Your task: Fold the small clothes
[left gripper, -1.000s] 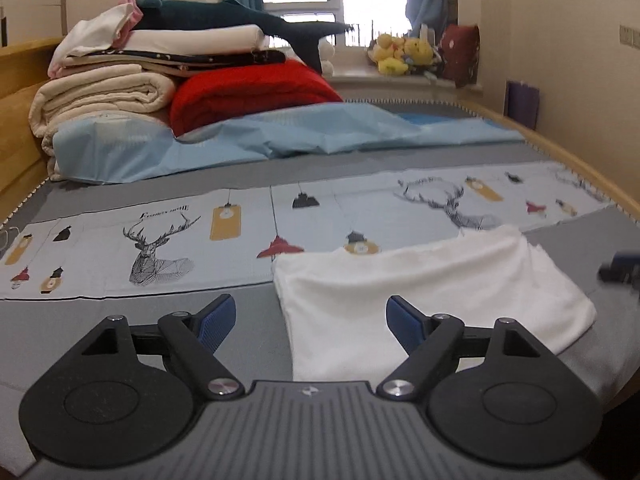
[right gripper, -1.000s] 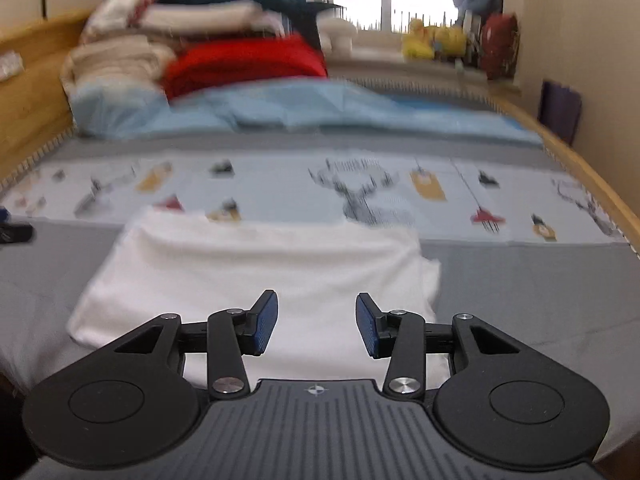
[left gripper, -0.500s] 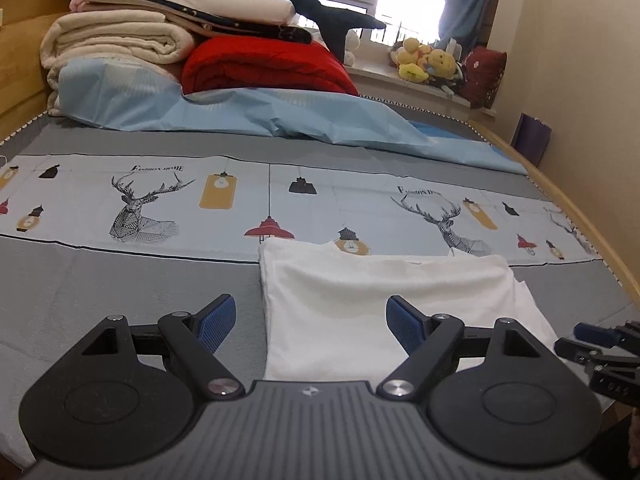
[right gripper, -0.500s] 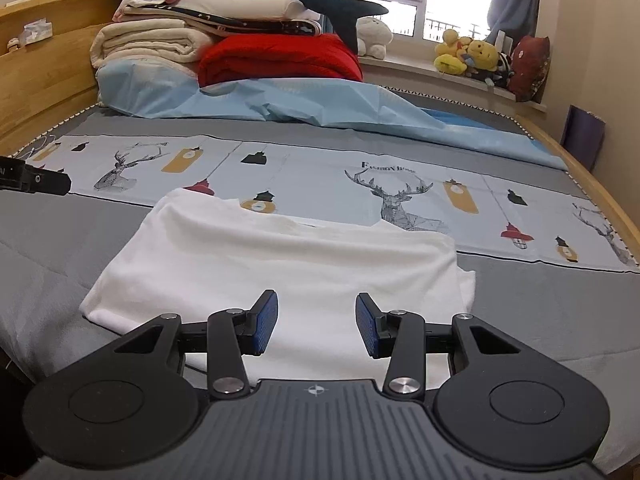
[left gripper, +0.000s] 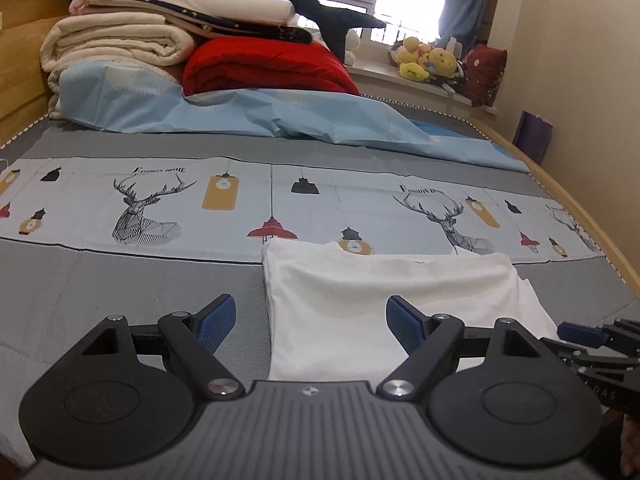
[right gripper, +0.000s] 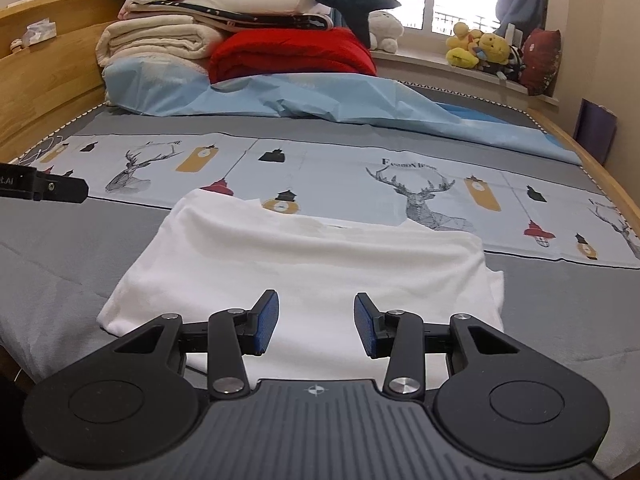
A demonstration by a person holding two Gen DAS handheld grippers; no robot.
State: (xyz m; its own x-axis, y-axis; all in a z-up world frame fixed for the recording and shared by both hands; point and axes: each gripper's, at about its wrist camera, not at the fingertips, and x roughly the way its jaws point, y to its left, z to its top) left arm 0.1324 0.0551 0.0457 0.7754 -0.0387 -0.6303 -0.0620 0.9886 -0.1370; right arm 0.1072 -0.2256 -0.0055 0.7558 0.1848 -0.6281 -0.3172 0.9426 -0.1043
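Note:
A white garment [left gripper: 384, 296] lies flat on the grey bed, its far edge over the deer-print cloth; it also shows in the right wrist view [right gripper: 316, 264]. My left gripper [left gripper: 308, 320] is open and empty, held above the garment's near left edge. My right gripper [right gripper: 316, 320] is open and empty above the garment's near edge. The right gripper's tip shows at the right edge of the left wrist view [left gripper: 592, 336]. The left gripper's tip shows at the left edge of the right wrist view [right gripper: 44, 188].
A deer-and-lantern print cloth [left gripper: 240, 200] crosses the bed. Behind it lie a light blue sheet [left gripper: 280, 116], a red quilt [left gripper: 264, 68] and stacked blankets [left gripper: 120, 40]. Plush toys [left gripper: 428, 60] sit on the windowsill. A wooden bed rail [left gripper: 580, 216] runs along the right.
Both grippers have risen and pulled back a little, so the garment sits lower and nearer in both views. The jaws have not changed.

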